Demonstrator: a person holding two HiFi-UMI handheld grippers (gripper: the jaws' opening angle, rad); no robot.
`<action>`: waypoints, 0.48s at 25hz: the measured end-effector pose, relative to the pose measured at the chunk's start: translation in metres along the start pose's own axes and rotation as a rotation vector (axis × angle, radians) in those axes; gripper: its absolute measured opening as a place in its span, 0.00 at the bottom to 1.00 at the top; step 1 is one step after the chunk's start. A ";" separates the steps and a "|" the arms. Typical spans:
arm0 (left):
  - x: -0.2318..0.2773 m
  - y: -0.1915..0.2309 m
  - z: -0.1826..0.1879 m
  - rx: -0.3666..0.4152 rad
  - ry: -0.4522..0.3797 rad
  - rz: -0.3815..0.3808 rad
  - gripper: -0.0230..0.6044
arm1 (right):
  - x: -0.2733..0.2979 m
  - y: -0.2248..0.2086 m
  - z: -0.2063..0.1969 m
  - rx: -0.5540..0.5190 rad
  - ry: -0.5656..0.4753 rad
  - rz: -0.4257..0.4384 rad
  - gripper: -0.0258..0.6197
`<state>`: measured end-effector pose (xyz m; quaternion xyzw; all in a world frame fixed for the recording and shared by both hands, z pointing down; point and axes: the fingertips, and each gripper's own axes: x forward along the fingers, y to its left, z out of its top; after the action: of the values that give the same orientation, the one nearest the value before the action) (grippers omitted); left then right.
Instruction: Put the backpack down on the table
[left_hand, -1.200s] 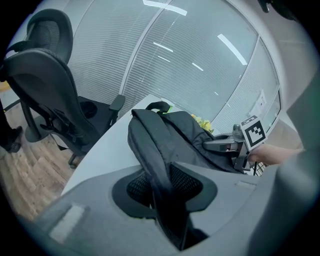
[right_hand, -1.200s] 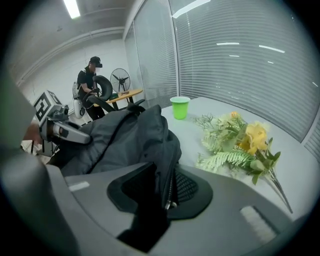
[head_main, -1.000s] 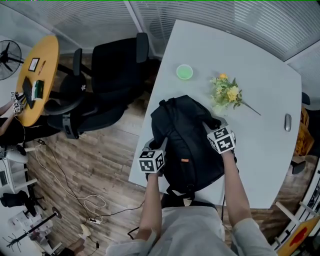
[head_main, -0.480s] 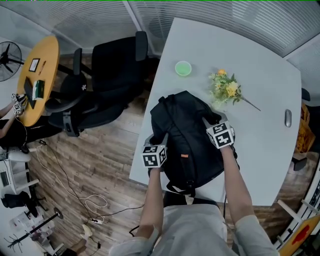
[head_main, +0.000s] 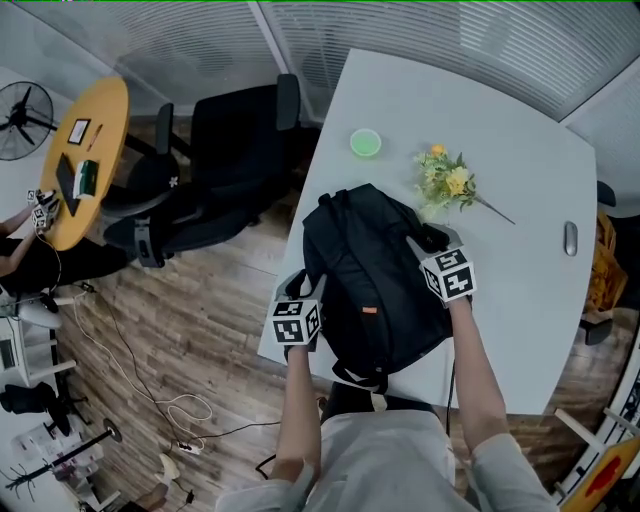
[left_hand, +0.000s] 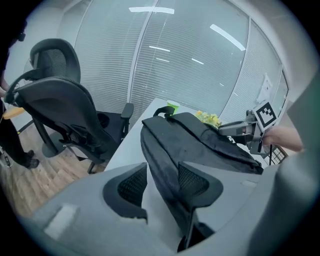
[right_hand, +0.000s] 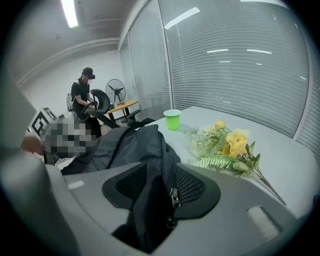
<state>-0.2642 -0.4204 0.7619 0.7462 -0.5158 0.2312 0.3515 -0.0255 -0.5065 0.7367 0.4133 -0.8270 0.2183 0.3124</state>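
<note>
set down mid-frame near the lower-left edge of the table (head_main: 520, 180): backpack (head_main: 375, 280). flanking it, left gripper (head_main: 308, 288) and right gripper (head_main: 428, 243), jaws just spread apart, fabric slack between, probably letting go with its weight on the tabletop.

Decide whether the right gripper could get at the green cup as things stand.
Probably yes, after backing off: the right gripper has just been opening its jaws, with backpack fabric between them. Bare table leads to the green cup, past the flowers.

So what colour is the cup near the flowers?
The cup is bright green, clearest in the right gripper view.
</note>
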 end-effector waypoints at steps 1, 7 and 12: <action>-0.003 0.000 0.000 0.000 -0.005 0.004 0.36 | -0.002 0.002 -0.001 0.002 -0.001 0.005 0.32; -0.021 -0.010 0.002 0.004 -0.036 0.012 0.36 | -0.015 0.019 -0.009 0.002 -0.004 0.030 0.31; -0.034 -0.022 0.002 0.002 -0.069 0.001 0.36 | -0.028 0.024 -0.015 -0.006 -0.010 0.033 0.31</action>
<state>-0.2558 -0.3963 0.7299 0.7538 -0.5279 0.2060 0.3327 -0.0269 -0.4686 0.7249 0.3996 -0.8359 0.2188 0.3061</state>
